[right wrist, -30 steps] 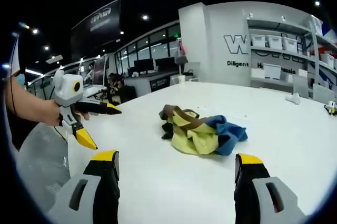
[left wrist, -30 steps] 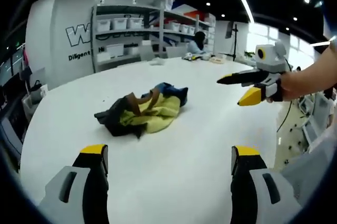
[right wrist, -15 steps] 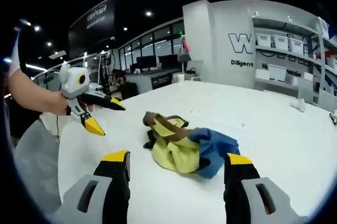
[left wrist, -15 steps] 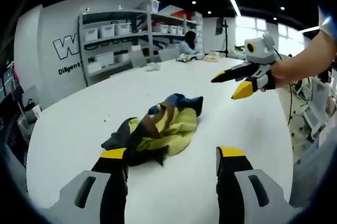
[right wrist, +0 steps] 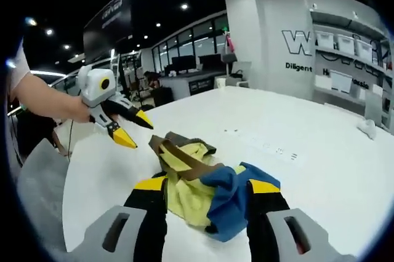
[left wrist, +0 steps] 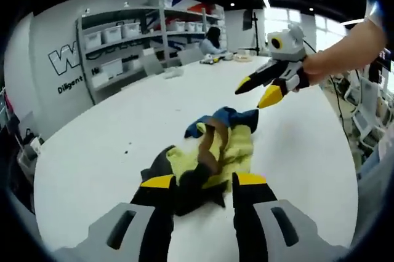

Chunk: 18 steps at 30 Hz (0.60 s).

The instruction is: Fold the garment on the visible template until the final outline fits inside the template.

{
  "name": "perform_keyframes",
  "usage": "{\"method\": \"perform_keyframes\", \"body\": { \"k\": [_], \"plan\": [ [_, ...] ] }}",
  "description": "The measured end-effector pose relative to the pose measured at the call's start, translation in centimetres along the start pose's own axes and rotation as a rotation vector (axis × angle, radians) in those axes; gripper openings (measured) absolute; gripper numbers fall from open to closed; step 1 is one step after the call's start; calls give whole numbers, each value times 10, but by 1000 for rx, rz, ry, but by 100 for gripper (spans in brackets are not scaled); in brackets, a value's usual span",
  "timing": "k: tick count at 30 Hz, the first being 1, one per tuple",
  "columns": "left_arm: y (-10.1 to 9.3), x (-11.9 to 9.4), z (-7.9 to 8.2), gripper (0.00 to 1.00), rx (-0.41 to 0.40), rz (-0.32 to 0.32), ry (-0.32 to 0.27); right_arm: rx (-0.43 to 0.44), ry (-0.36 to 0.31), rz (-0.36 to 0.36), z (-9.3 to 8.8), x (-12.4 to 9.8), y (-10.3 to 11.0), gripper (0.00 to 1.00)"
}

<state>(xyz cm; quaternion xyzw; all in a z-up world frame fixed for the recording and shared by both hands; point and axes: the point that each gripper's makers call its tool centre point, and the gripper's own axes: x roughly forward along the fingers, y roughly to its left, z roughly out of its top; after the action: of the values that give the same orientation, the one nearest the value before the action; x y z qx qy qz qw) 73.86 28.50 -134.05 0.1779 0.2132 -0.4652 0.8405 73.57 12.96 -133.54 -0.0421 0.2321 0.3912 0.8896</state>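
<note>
A crumpled garment in yellow, blue, brown and black lies bunched on the white table. My left gripper is down at its dark end, open, with black cloth between the narrowed jaws. The right gripper hovers over the blue end, held by a hand. In the right gripper view the same garment sits just ahead, and my right gripper is open with the blue and yellow folds between its jaws. Beyond it to the left hangs the left gripper, jaws apart.
Shelves with white bins stand behind the table, and a person sits at its far end beside small items. The table edge curves close on the right. A white scrap lies far across the table.
Both grippers have come in low to the garment from opposite ends. Each pair of jaws has narrowed and now has cloth between it.
</note>
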Motion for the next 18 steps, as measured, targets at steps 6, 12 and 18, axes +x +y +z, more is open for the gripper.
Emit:
{"method": "perform_keyframes", "body": {
  "k": [6,12,18],
  "plan": [
    [4,14,-7,31,28,-34,51,-20,35,55,0,7,-3,39],
    [-2,24,-12,21,53,-78,100,-21,82,104,-8,15,-8,34],
    [2,22,-19,9,62,-67,130,-8,118,148,-11,22,-10,28]
  ]
}}
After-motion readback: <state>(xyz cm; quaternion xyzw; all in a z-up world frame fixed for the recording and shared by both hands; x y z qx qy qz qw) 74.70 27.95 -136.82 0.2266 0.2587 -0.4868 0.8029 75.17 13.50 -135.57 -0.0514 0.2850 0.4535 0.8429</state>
